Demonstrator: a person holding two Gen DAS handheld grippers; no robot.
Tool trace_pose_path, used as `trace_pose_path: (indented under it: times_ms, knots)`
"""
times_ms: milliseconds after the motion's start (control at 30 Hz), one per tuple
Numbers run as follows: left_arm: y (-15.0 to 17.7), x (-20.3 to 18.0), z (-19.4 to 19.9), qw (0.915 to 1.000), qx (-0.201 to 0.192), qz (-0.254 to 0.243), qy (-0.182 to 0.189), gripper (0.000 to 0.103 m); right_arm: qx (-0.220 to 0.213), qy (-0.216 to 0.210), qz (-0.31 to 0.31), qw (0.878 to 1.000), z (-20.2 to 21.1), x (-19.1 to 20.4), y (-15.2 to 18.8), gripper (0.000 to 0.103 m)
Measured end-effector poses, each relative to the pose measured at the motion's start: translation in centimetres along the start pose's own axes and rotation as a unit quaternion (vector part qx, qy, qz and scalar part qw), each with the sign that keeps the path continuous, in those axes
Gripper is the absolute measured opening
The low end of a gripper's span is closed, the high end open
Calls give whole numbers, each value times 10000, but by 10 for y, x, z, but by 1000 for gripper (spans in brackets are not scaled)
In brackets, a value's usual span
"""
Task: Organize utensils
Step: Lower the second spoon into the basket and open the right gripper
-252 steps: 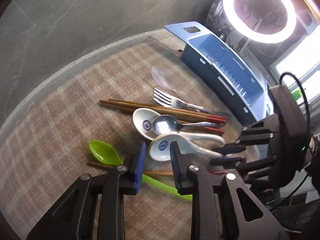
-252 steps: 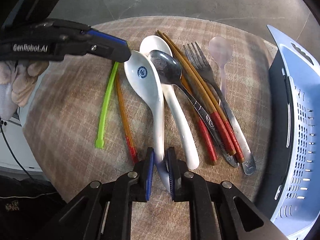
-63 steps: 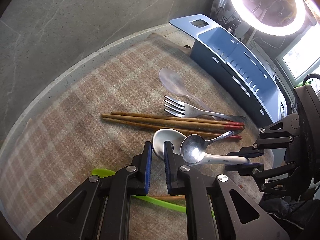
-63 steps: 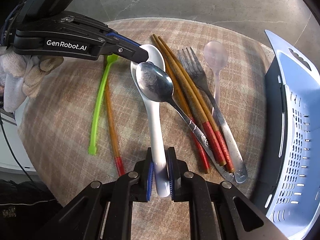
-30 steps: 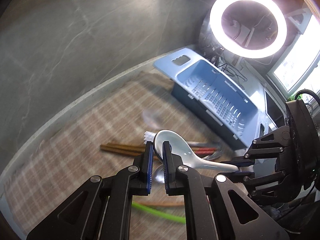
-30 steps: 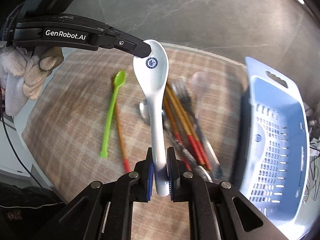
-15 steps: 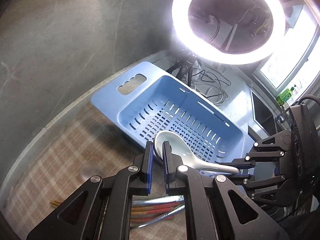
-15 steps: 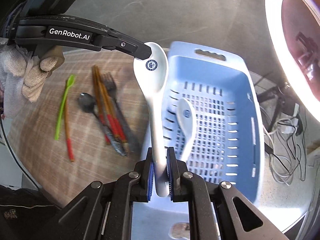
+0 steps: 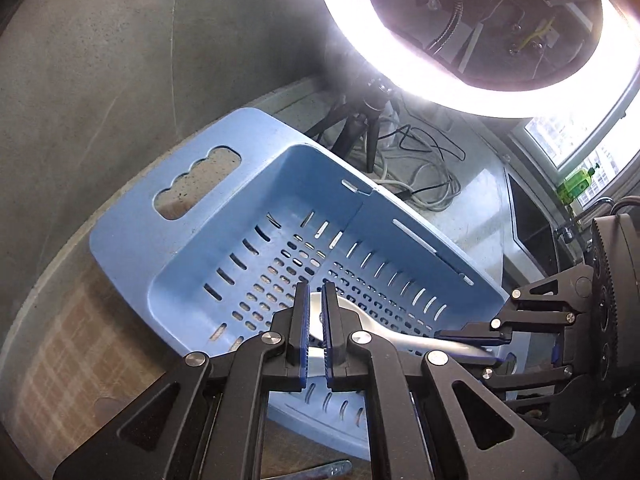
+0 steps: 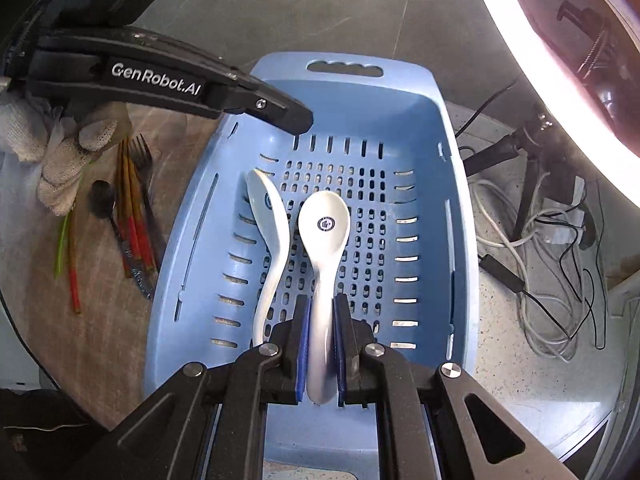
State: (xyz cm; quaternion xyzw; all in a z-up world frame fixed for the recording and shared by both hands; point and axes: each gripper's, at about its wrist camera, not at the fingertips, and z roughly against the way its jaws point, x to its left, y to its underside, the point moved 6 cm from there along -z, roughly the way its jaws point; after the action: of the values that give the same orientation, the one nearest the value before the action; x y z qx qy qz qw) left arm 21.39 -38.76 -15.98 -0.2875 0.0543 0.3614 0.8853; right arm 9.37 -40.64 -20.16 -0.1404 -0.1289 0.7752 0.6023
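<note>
The white spoon (image 10: 323, 240) has been carried from the table (image 10: 100, 320) to over the blue basket (image 10: 436, 128), beside another spoon (image 10: 272, 240). The right hand-held gripper (image 10: 321, 344) has just been opening around its handle, loosening its pinch; the left hand-held gripper (image 9: 315, 332) is pressed together at the bowl. Judging by this, release is under way.

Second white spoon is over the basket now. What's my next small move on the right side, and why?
Probably open the right gripper a little wider, then lift it straight out. Its jaws have just been opening with the white spoon handle between them; the bowl already sits low inside the blue basket, beside the other spoon. The left gripper is shut and clear of it.
</note>
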Motion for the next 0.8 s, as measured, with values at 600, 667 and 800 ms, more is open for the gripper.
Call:
trace_pose_path:
  times_ms: [600,667,800]
  knots:
    - [32,35,77,9985,-261,205,-426,13,-739,-372,-212,9963,42,19,-13,51]
    - [45,46,97,9980,-345,323,-423,13,-896,-501,-139,9946,52,28,-15,51]
    - [73,67,129,9961,-467,546,-521,13,-1082,-519,307,9923,64,57,-19,52]
